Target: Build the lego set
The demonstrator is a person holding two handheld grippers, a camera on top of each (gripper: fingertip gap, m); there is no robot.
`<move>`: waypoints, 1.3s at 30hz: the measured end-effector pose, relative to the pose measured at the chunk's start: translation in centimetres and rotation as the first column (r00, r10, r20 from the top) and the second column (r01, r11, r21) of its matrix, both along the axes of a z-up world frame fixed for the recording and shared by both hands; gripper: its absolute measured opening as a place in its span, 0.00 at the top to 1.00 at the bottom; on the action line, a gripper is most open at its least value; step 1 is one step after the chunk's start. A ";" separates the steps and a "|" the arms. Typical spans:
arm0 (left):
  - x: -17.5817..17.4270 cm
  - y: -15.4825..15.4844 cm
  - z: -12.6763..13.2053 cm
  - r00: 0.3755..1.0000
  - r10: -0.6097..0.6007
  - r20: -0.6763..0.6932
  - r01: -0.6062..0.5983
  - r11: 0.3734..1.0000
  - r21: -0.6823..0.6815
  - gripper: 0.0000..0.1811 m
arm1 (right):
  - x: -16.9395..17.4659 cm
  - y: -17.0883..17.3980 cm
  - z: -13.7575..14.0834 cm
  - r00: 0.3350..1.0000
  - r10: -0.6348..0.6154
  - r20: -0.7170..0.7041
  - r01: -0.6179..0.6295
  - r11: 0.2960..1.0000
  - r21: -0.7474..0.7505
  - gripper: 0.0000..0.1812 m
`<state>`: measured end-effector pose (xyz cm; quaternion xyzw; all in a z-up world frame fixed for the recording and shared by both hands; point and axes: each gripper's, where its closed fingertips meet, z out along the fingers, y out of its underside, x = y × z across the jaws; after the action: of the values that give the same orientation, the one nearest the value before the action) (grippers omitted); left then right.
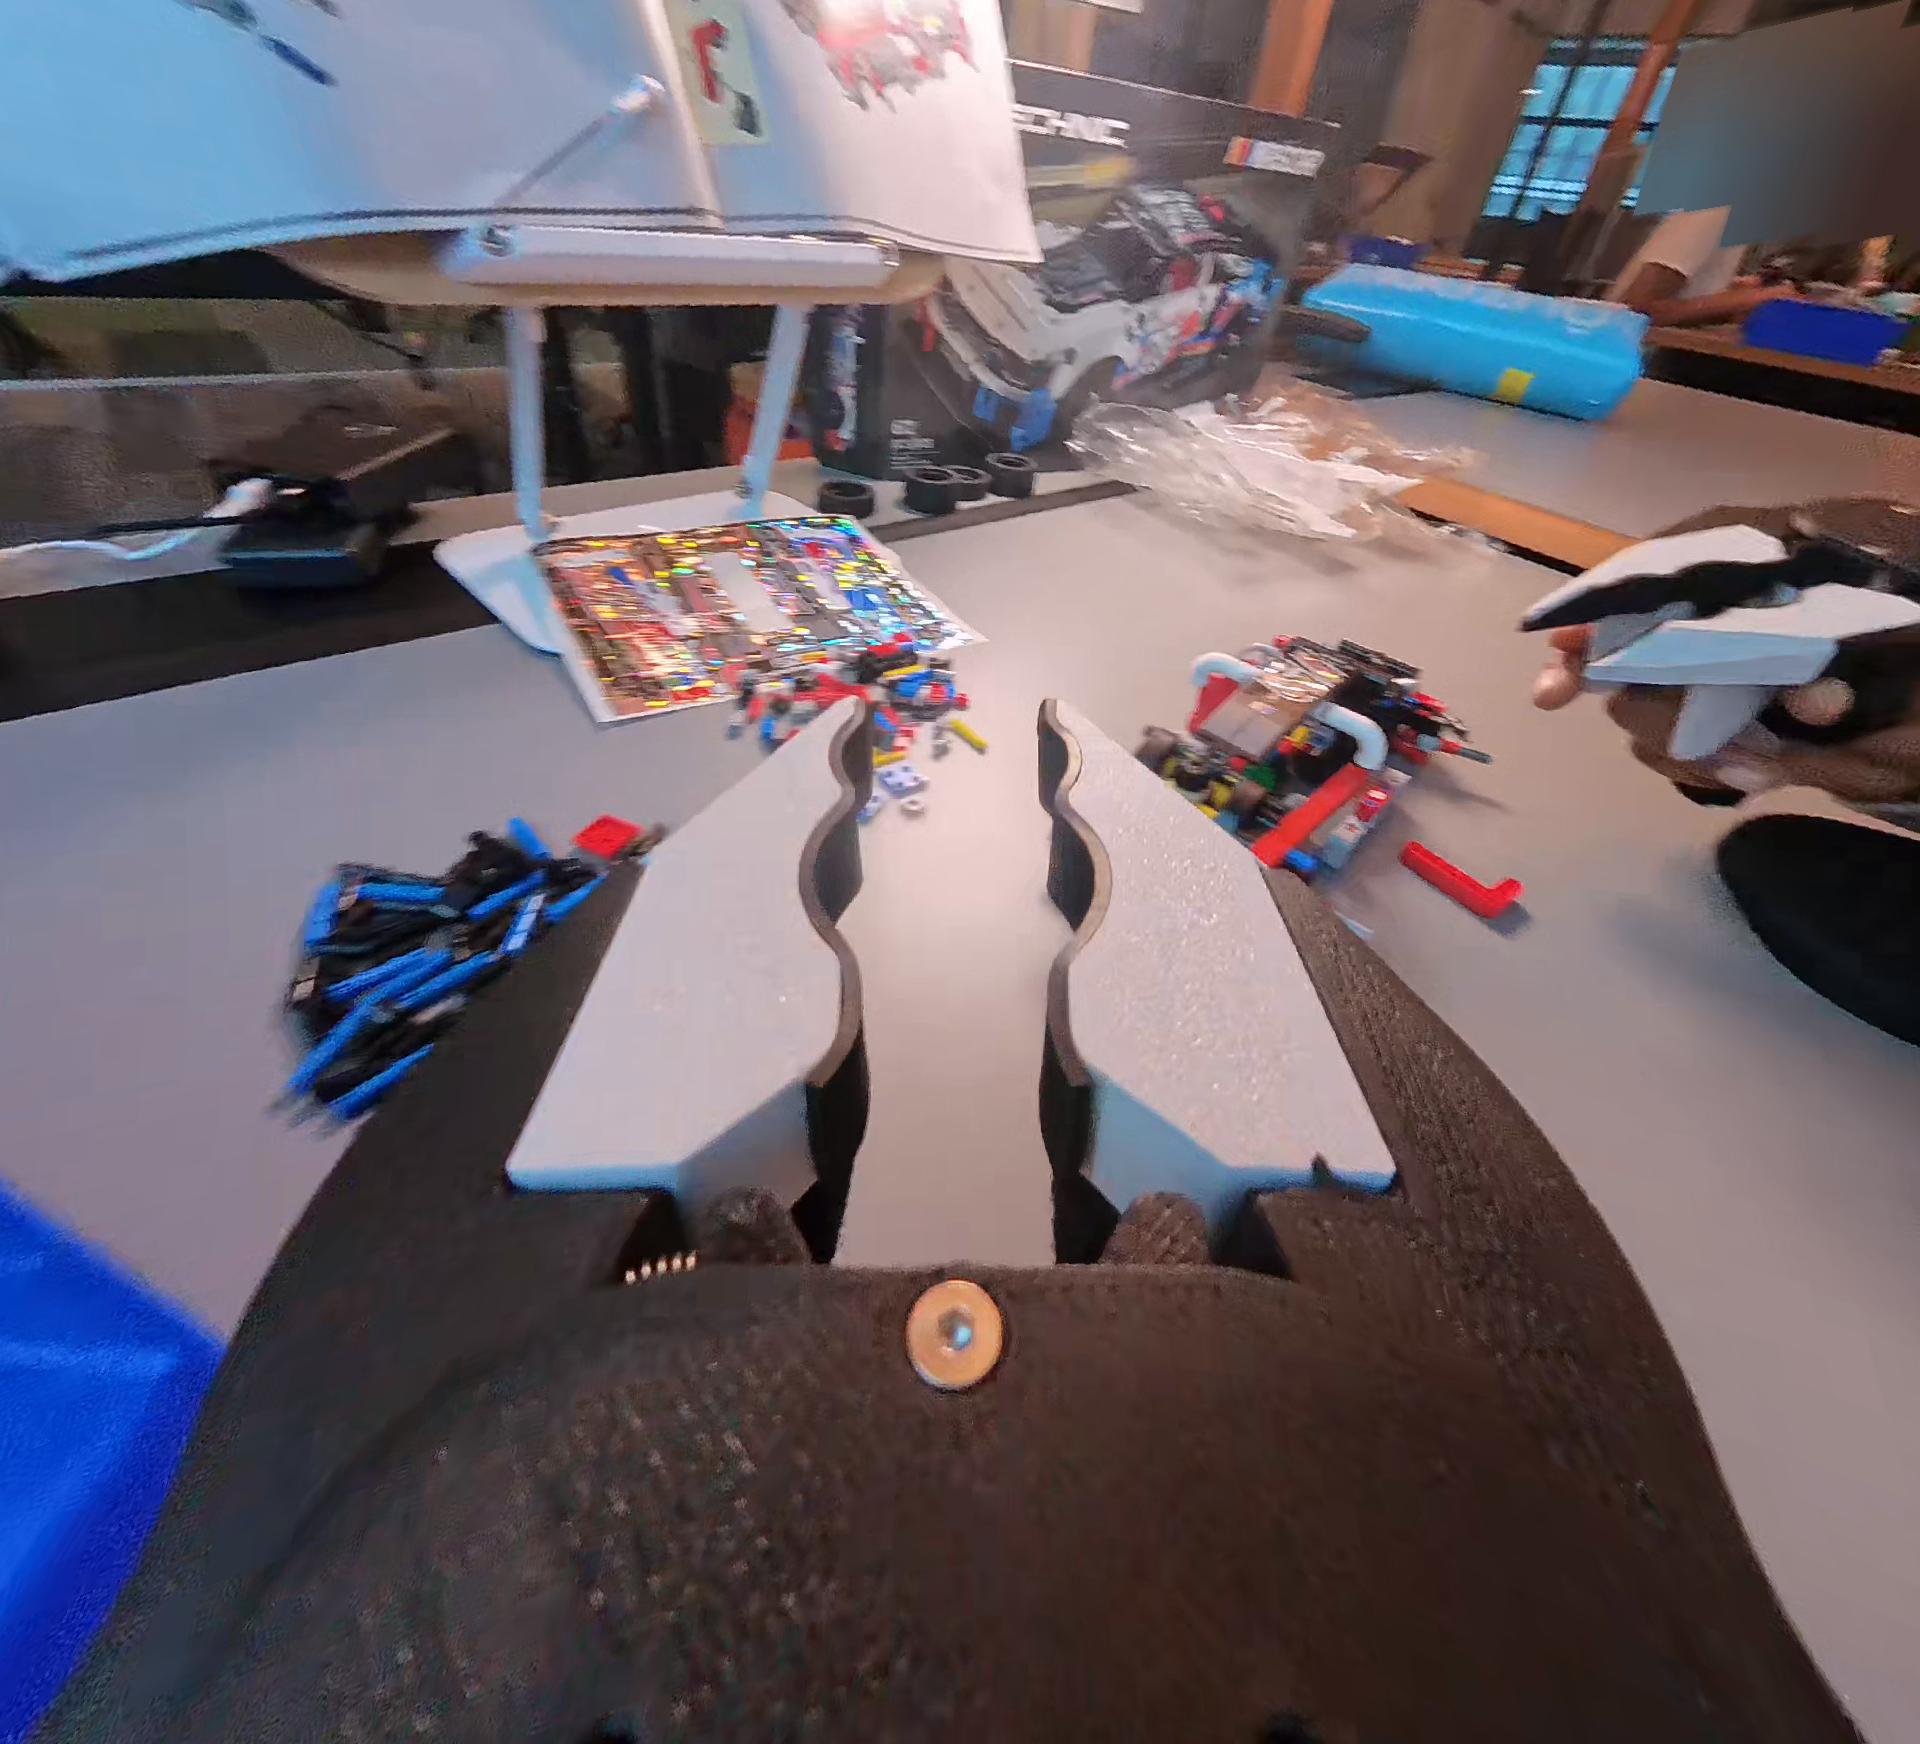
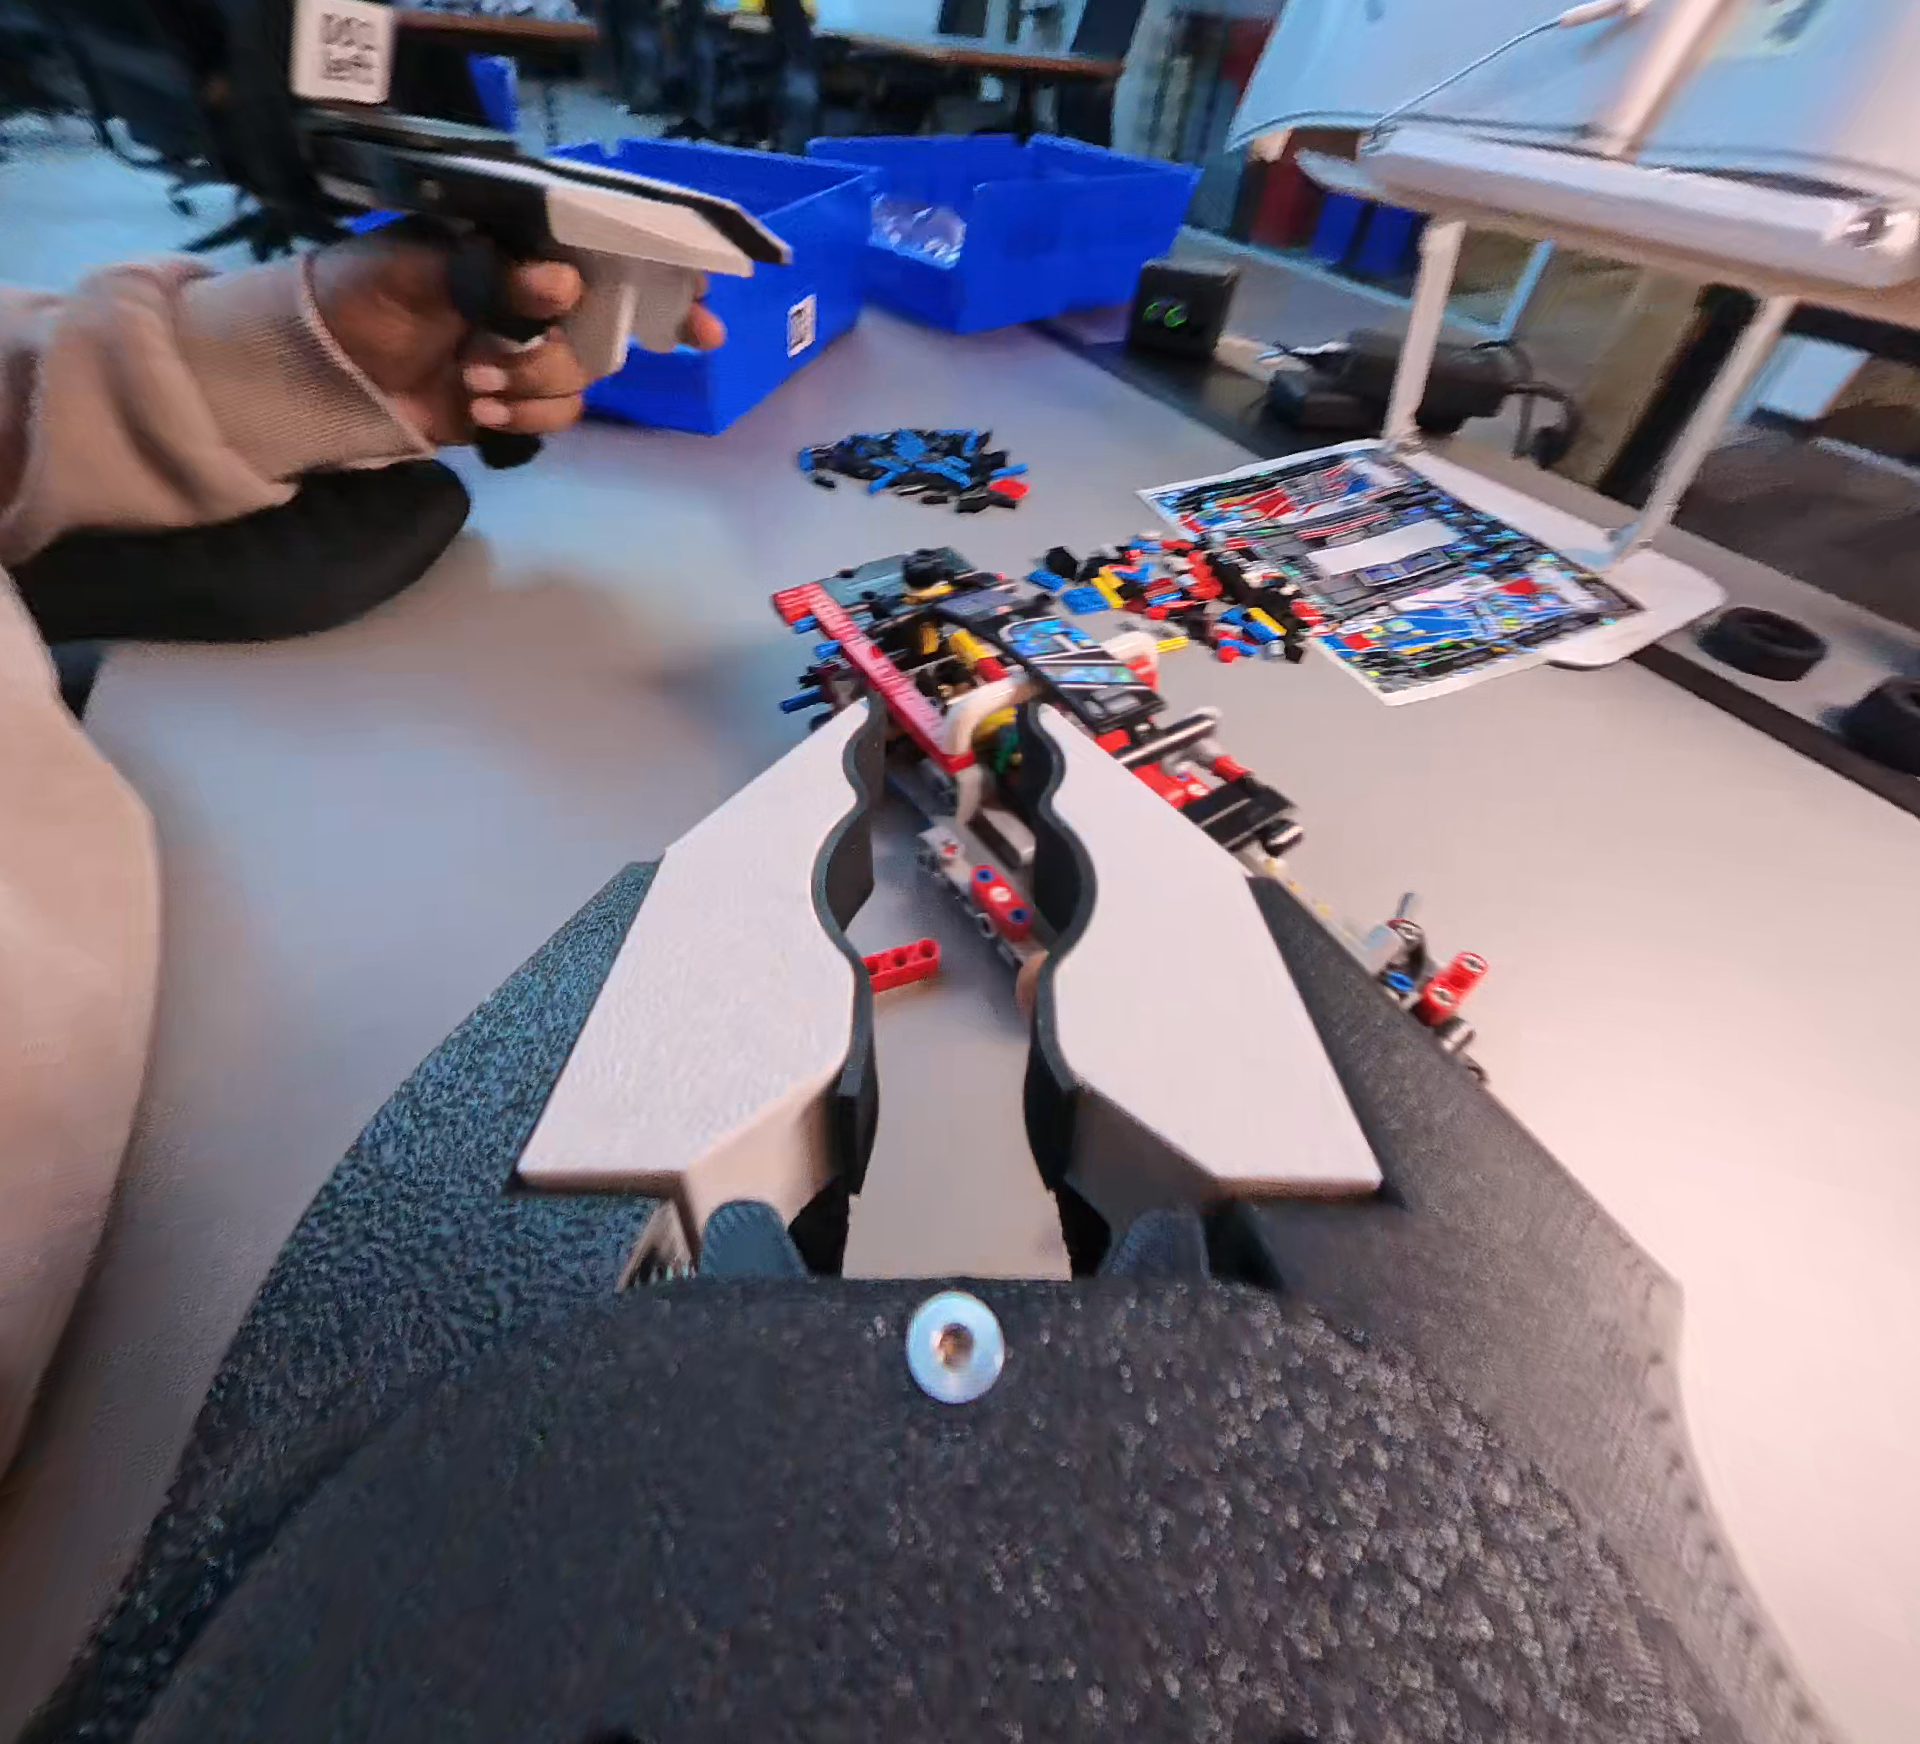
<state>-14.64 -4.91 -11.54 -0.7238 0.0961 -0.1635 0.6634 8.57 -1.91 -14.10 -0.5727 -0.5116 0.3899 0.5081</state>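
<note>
Two grey-fingered grippers, left gripper [image 1: 951, 738] and right gripper [image 2: 951, 738], hover released and empty, the red-and-black lego chassis [image 2: 997, 697] only part-built, with loose multicoloured pieces [image 2: 1174, 588] unplaced.

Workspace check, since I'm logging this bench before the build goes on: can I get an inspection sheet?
Surface: grey table, mostly bare near the camera.
Job's things: part-built car chassis; mixed loose bricks; blue and black pin pile; red L-beam; sticker sheet; instruction booklet on stand; tyres.
Clutter: crumpled plastic wrap; blue bins.
Grippers: left hand-held gripper open, empty; right hand-held gripper open over the chassis.
Cables: white cable, far edge.
Surroundings: desks, chairs.
</note>
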 end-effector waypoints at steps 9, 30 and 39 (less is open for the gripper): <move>-20.1 -6.2 5.9 0.762 0.588 -0.272 -0.599 0.799 0.050 0.82 | 1.6 3.4 0.2 0.982 -0.176 -0.070 0.181 0.981 0.074 0.92; -42.0 -8.2 -9.6 0.676 -0.268 -0.687 -0.651 0.219 -0.727 0.87 | 2.6 6.0 -0.4 0.951 -0.298 -0.080 0.302 0.952 0.048 0.95; -43.8 -8.7 -12.2 0.471 -0.589 -0.657 -0.734 0.151 -0.662 0.88 | 2.7 6.1 -1.0 0.954 -0.295 -0.063 0.297 0.954 0.029 0.96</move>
<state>-58.49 -13.64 -23.74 -0.9261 0.2397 0.2581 -0.1350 11.30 4.19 -15.12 -0.6214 -0.4125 0.3162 0.5863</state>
